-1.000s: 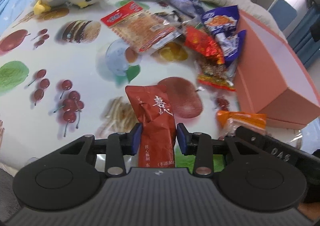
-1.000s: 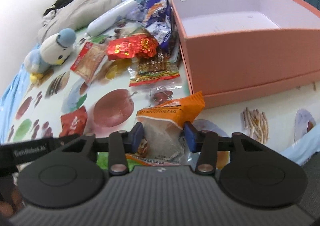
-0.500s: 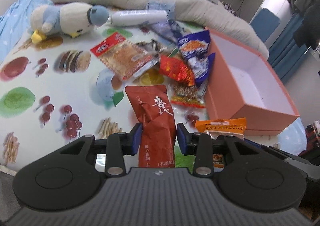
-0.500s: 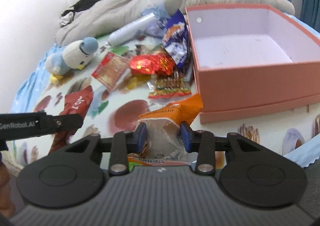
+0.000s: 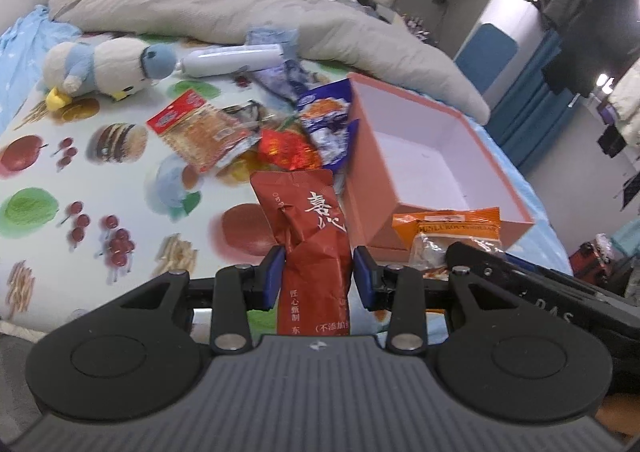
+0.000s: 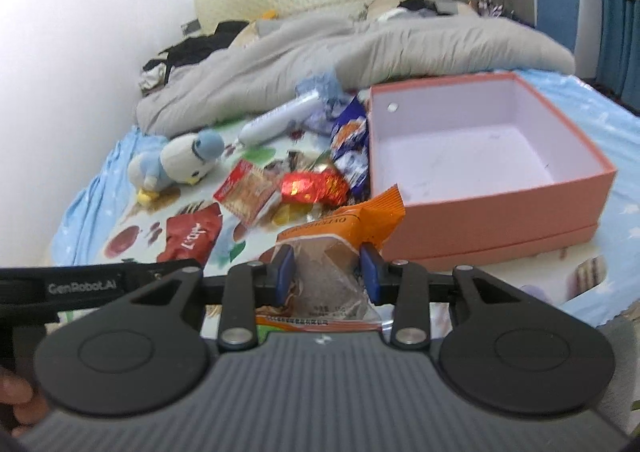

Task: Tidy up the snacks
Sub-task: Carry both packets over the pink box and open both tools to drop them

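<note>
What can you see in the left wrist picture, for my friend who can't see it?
The left gripper has its jaws shut on a dark red snack packet, lifted above a bed covered with a fruit-print cloth. Ahead lie loose snacks, a plush penguin and an open, empty pink box; at right, an orange snack packet.

From my left wrist view the lower end of the dark red packet [image 5: 314, 252] disappears behind the claw's housing, so I can't read the rest of its print. The orange packet [image 5: 448, 230] is half covered by the other rig's black arm, and it hides the near corner of the pink box [image 5: 370, 180]. On the right wrist view the snack pile [image 6: 316, 182] is blurred; I can't make out labels there. A hand [image 6: 18, 400] is cut off at the bottom left edge. Clothes on the far pillow are too smeared to identify.
</note>
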`<act>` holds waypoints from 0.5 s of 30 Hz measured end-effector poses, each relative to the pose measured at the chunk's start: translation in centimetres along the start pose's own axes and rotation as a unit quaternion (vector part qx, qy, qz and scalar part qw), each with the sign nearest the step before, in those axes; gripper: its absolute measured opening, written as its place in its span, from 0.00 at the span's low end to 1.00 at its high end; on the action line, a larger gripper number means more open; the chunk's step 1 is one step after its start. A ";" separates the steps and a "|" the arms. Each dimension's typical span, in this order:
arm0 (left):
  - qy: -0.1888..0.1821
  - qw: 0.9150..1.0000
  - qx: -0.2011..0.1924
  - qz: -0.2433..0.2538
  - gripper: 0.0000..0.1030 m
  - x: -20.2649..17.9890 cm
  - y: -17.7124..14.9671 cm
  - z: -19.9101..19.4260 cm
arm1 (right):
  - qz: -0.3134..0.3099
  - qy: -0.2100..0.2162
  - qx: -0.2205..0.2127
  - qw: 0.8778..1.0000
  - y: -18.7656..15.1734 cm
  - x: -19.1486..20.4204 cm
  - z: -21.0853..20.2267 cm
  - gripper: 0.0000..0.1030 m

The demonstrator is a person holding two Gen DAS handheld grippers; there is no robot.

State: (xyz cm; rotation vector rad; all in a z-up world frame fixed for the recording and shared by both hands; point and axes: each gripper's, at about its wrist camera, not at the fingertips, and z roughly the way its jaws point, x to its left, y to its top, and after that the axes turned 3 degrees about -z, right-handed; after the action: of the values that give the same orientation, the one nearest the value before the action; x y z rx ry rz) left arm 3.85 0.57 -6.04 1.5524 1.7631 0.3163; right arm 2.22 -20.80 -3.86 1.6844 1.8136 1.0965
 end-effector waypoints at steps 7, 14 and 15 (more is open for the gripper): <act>-0.038 0.999 -0.007 0.022 0.42 -3.4 0.7 0.6 | 0.015 -0.028 -0.021 0.999 0.1 -3.1 -2.7 0.38; -0.076 0.996 0.001 0.054 0.42 -7.6 2.5 3.5 | 0.031 -0.057 -0.037 0.997 1.3 -5.8 -3.4 0.38; -0.080 0.995 0.002 0.060 0.42 -8.2 2.9 4.2 | 0.033 -0.061 -0.040 0.997 1.6 -6.3 -3.2 0.38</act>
State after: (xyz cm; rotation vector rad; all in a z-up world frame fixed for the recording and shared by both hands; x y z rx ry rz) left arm 8.65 -7.57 -4.06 1.6441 1.5530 0.2398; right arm 1.84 -27.74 -1.98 1.7370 1.6285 1.0540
